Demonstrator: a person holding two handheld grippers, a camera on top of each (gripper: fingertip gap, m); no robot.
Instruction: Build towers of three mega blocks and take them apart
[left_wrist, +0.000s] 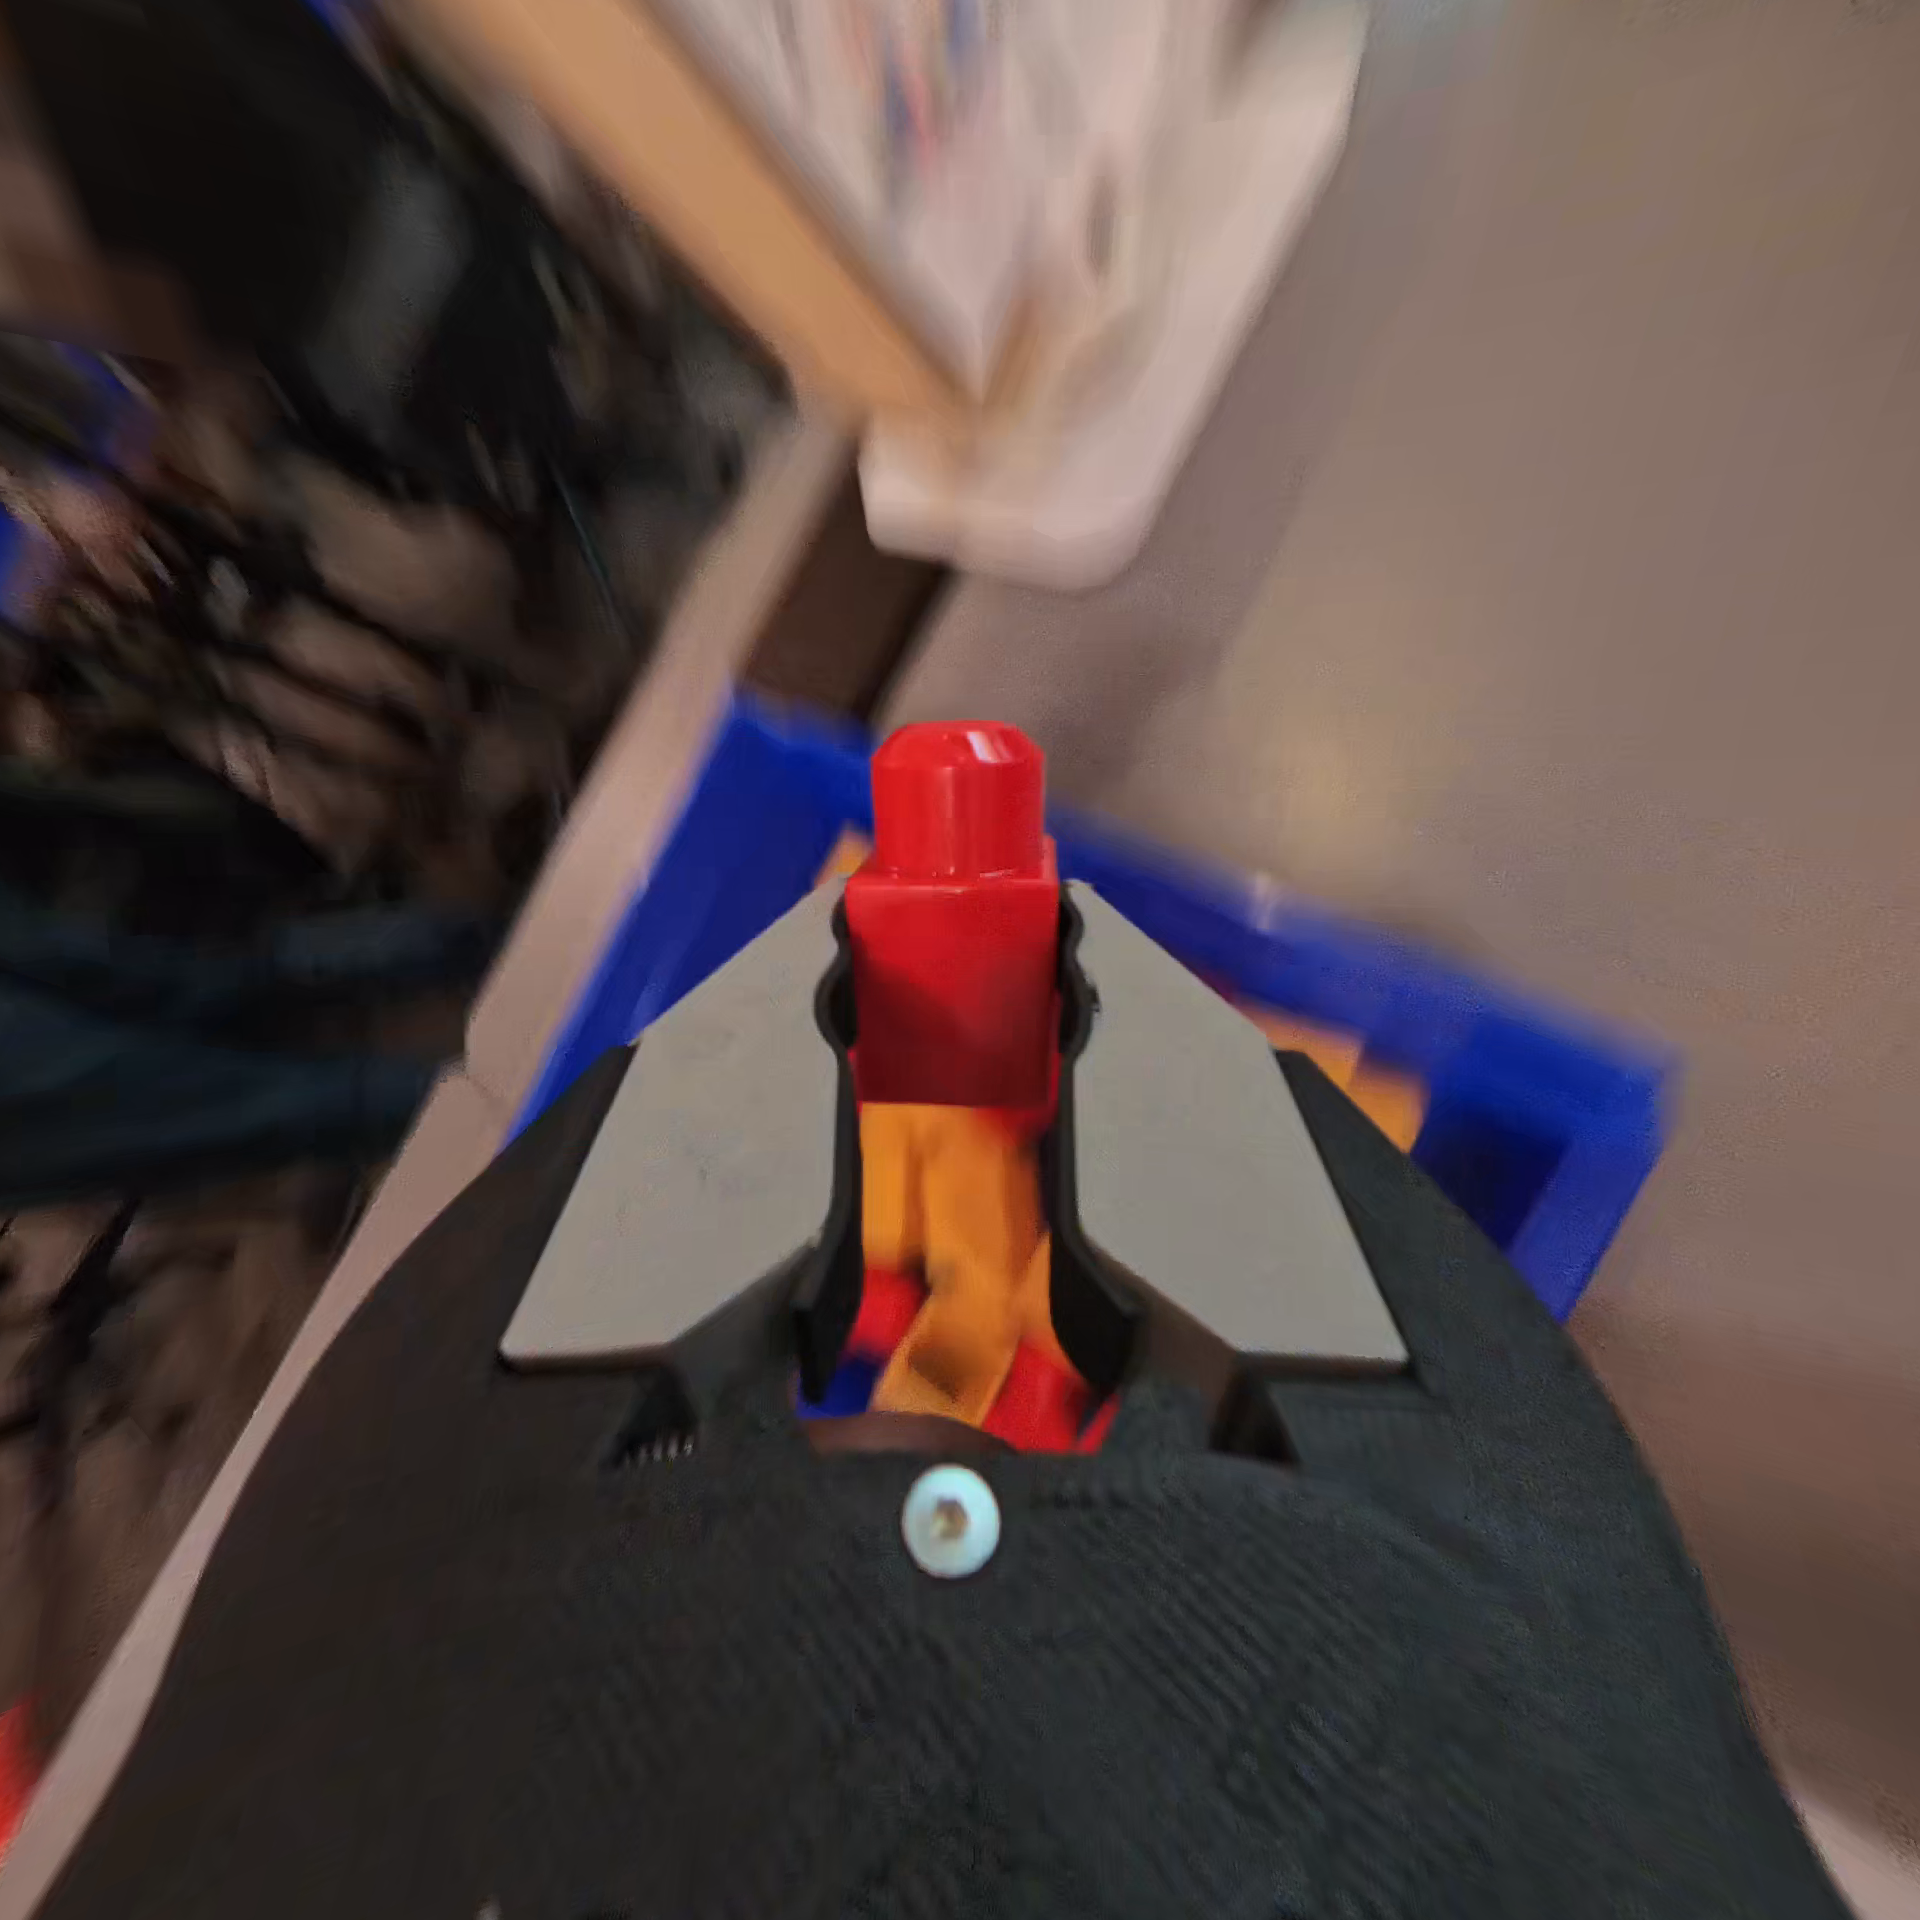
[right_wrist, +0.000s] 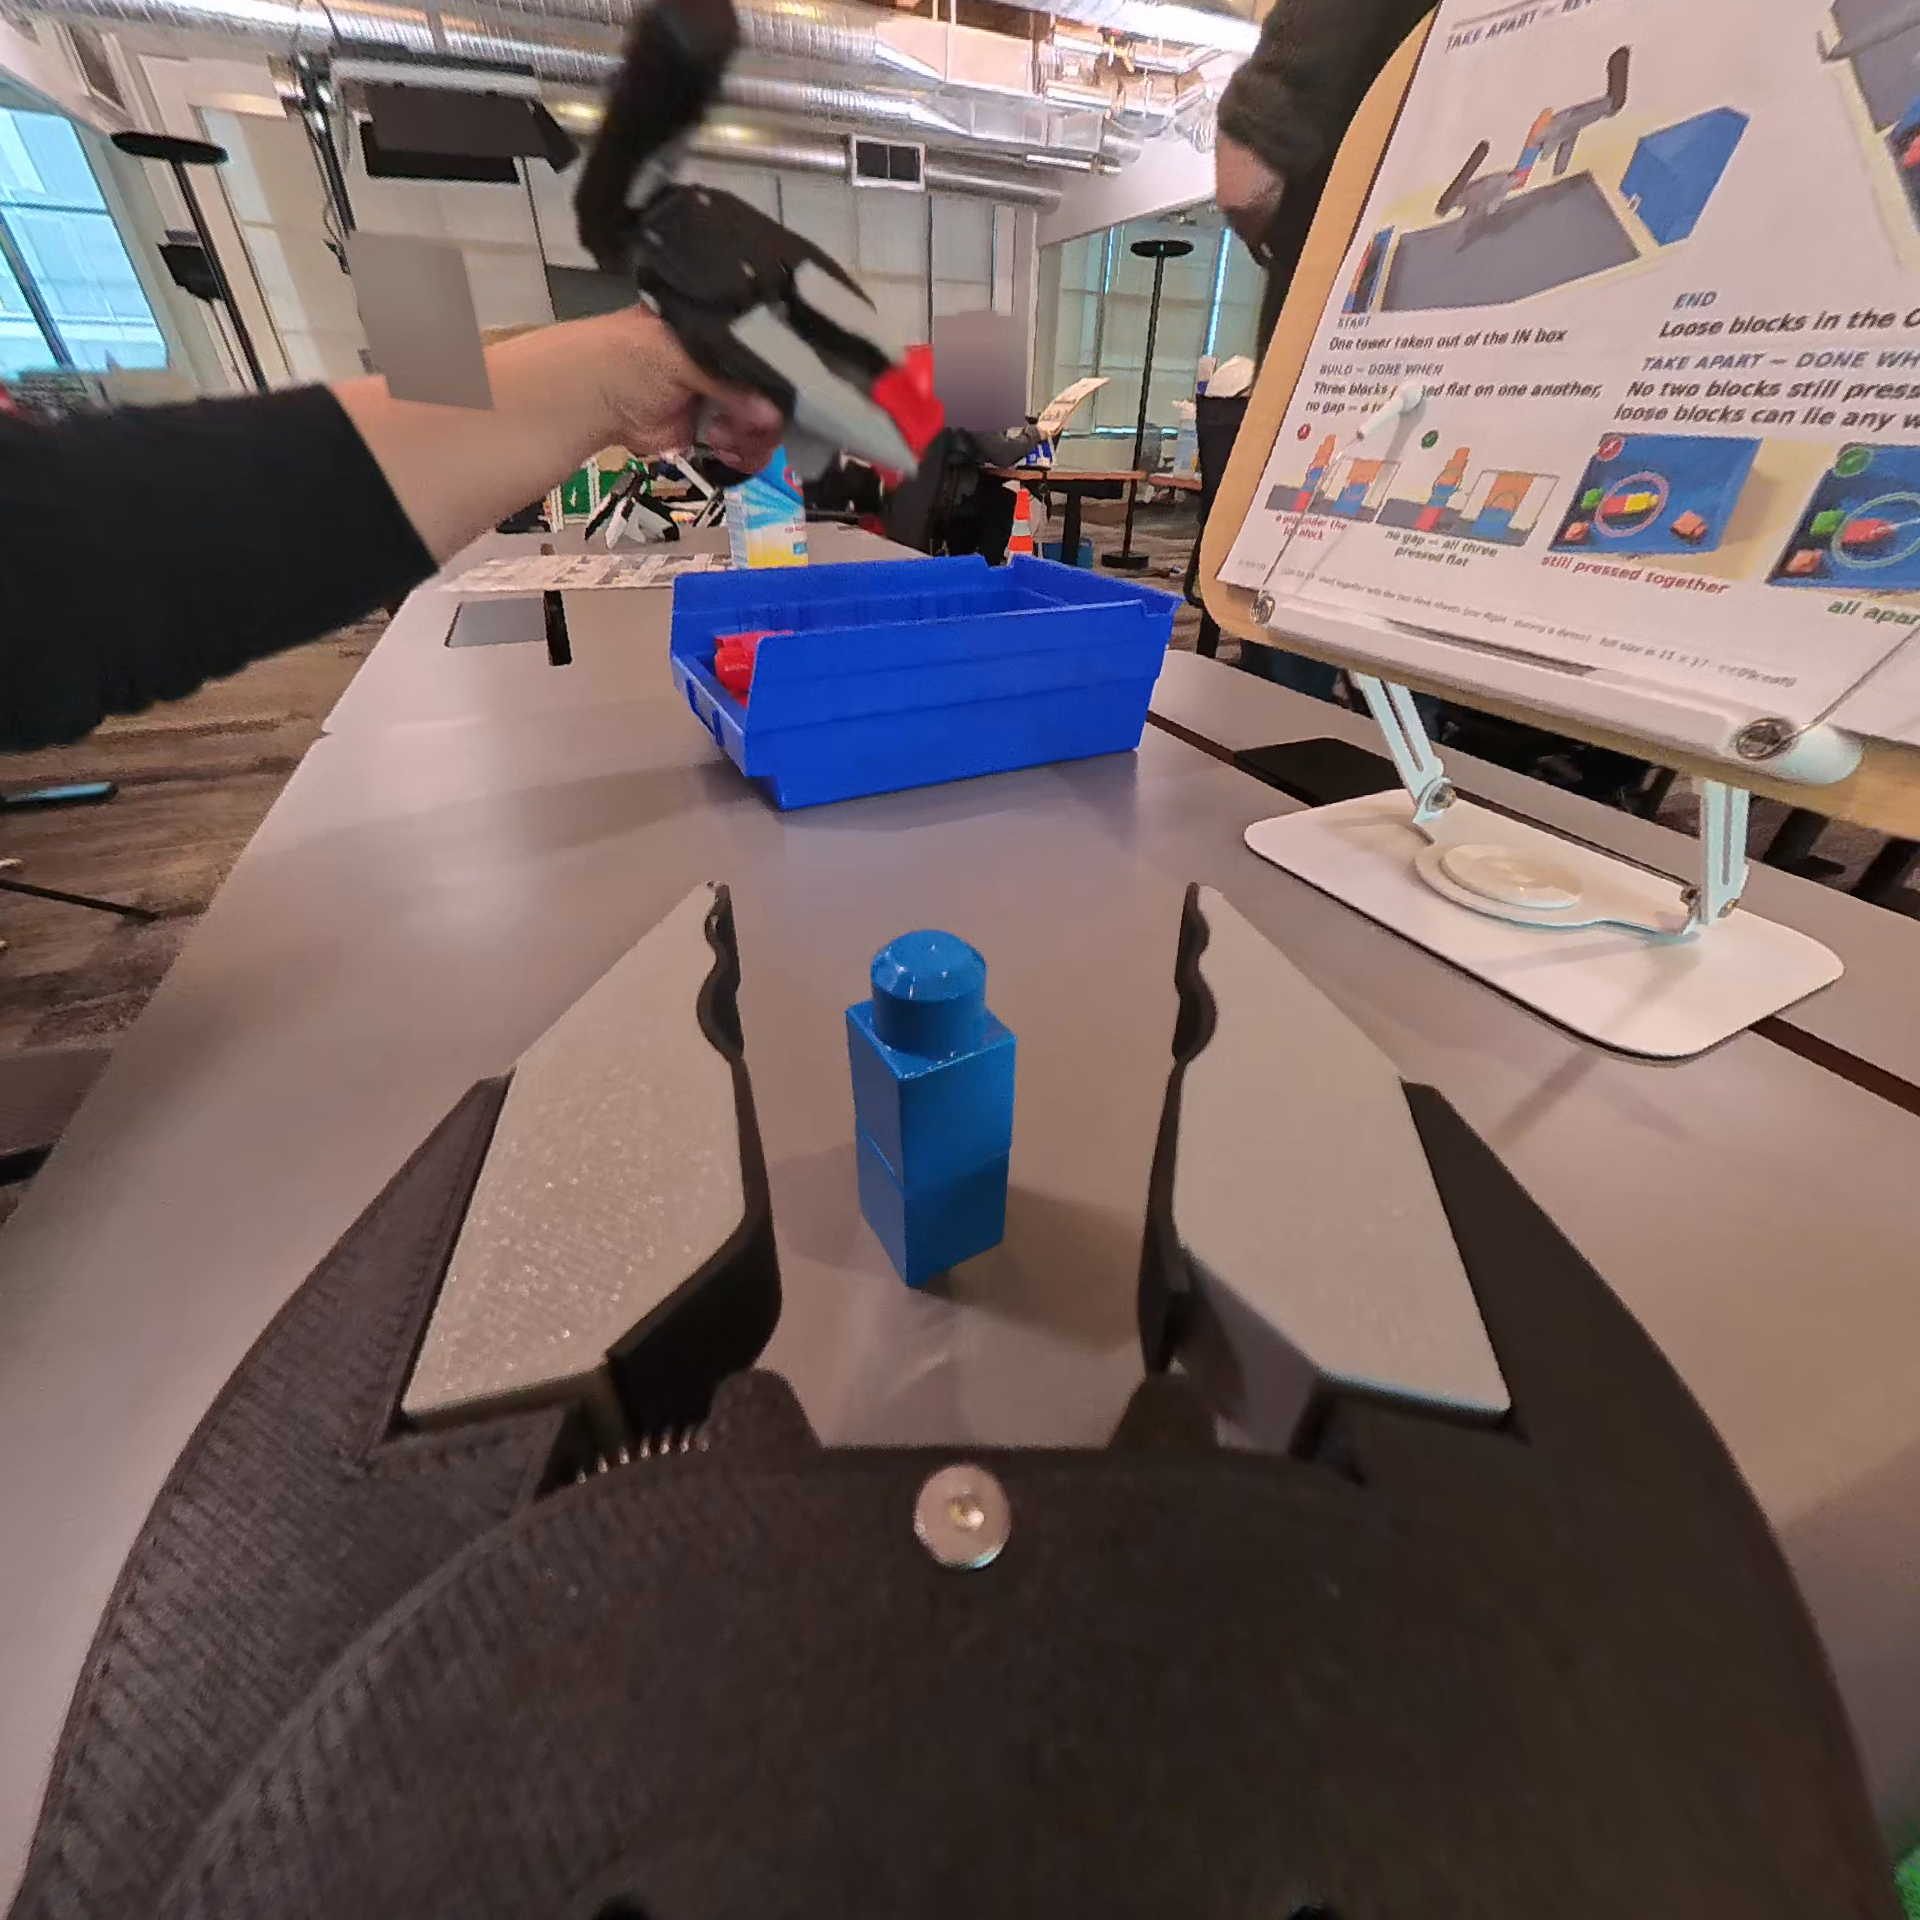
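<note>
Two blue mega blocks (right_wrist: 928, 1117) already stand stacked upright on the worktop (right_wrist: 520, 831) between our spread right claw (right_wrist: 951, 935), pads clear of them. Our left claw (left_wrist: 953, 935) pinches a red mega block (left_wrist: 951, 935) above the blue bin (right_wrist: 914, 675), stud forward along the fingers. Pressed on askew, we judge, it could topple the stack, since nothing steadies it; blur hides the exact tilt.

Printed instruction sheet (right_wrist: 1621, 343) on stand (right_wrist: 1538, 914), wording withheld
</note>
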